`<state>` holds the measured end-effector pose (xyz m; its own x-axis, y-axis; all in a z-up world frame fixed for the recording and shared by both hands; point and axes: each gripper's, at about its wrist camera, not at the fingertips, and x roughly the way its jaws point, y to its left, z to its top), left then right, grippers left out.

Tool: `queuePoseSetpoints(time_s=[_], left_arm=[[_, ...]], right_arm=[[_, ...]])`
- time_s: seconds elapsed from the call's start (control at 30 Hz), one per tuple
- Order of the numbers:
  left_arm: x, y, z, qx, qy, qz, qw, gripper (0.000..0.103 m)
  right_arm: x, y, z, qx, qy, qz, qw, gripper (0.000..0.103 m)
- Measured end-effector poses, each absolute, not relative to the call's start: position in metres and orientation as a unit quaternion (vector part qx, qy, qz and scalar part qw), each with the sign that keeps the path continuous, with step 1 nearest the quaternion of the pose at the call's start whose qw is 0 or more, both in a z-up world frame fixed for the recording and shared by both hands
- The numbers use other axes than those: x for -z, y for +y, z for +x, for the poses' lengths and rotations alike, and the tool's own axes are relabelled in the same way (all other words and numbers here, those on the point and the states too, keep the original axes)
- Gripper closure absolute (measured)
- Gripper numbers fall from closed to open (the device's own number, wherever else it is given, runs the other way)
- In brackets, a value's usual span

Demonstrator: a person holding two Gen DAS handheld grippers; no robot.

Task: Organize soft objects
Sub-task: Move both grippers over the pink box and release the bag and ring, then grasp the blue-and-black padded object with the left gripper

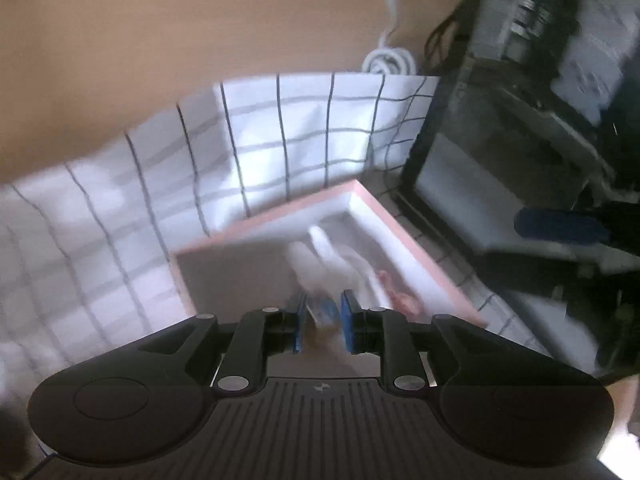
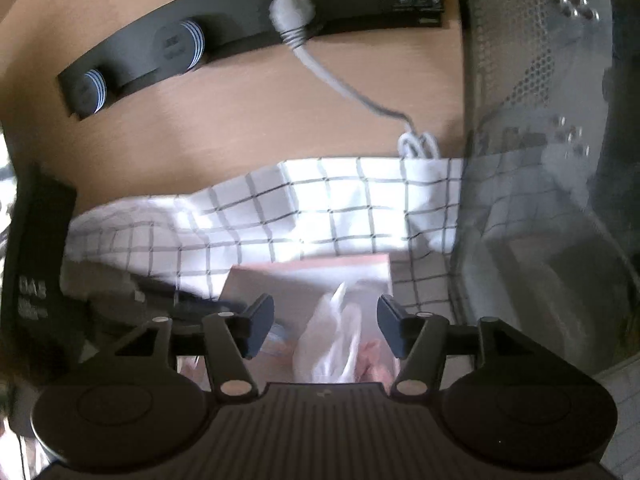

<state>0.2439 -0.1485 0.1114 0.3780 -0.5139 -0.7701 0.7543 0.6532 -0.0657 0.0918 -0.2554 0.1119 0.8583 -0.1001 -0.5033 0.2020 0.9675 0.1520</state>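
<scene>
The white soft object (image 2: 334,344) (blurred, apparently limp and light) is seen lying in the pink-rimmed box (image 1: 404,236) on the checked cloth (image 1: 280,140), toward 12 o'clock. It is best pinched at a bunched fold. The left gripper (image 1: 323,322) is nearly closed, its contents unclear; the right gripper (image 2: 326,326) is spread wide, holding nothing

Home desk corner: power strip (image 2: 256,36), PC tower (image 2: 532,80), checked cloth (image 2: 340,208)

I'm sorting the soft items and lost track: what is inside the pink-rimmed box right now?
Inside the pink-rimmed box lie white soft pieces and something pink. Blur hides what they are, and the left gripper covers the near part.
</scene>
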Motion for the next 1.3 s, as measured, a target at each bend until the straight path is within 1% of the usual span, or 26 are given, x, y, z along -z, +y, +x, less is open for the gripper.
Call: queuePoseSetpoints(time_s=[0.07, 0.13, 0.2, 0.23, 0.27, 0.33, 0.4, 0.53, 0.67, 0.73, 1.1, 1.3], left_arm=[[-0.115, -0.139, 0.241, 0.395, 0.394, 0.138, 0.818, 0.077], [-0.12, -0.128, 0.237, 0.384, 0.383, 0.127, 0.831, 0.079], [-0.127, -0.101, 0.231, 0.388, 0.369, 0.081, 0.841, 0.078], [-0.129, -0.085, 0.228, 0.38, 0.364, 0.057, 0.848, 0.078], [-0.13, -0.068, 0.223, 0.367, 0.355, 0.042, 0.859, 0.078], [-0.13, -0.037, 0.211, 0.336, 0.333, 0.038, 0.88, 0.078], [-0.128, -0.002, 0.198, 0.294, 0.316, 0.034, 0.901, 0.078], [-0.119, 0.086, 0.178, 0.186, 0.297, -0.02, 0.937, 0.078], [-0.103, 0.177, 0.167, 0.086, 0.32, -0.105, 0.938, 0.079], [-0.098, 0.203, 0.16, 0.069, 0.331, -0.116, 0.934, 0.079], [-0.057, 0.226, 0.133, 0.111, 0.39, -0.156, 0.9, 0.078], [-0.052, 0.218, 0.146, 0.118, 0.398, -0.159, 0.896, 0.078]], right_arm=[[-0.101, -0.241, 0.084, 0.069, 0.256, 0.078, 0.961, 0.036], [-0.09, -0.225, 0.077, 0.059, 0.263, 0.058, 0.961, 0.036], [-0.078, -0.211, 0.071, 0.043, 0.272, 0.045, 0.96, 0.034], [-0.072, -0.203, 0.068, 0.034, 0.276, 0.039, 0.96, 0.032], [-0.067, -0.195, 0.065, 0.027, 0.279, 0.032, 0.959, 0.03], [-0.056, -0.178, 0.06, 0.013, 0.286, 0.013, 0.958, 0.028], [-0.047, -0.161, 0.06, -0.004, 0.296, -0.006, 0.955, 0.028], [-0.031, -0.128, 0.068, -0.046, 0.317, -0.018, 0.947, 0.027], [-0.024, -0.095, 0.084, -0.08, 0.327, -0.03, 0.941, 0.027], [-0.022, -0.078, 0.09, -0.098, 0.329, -0.041, 0.938, 0.027], [-0.008, 0.006, 0.131, -0.157, 0.335, -0.105, 0.923, 0.027], [0.003, 0.023, 0.135, -0.163, 0.312, -0.154, 0.923, 0.026]])
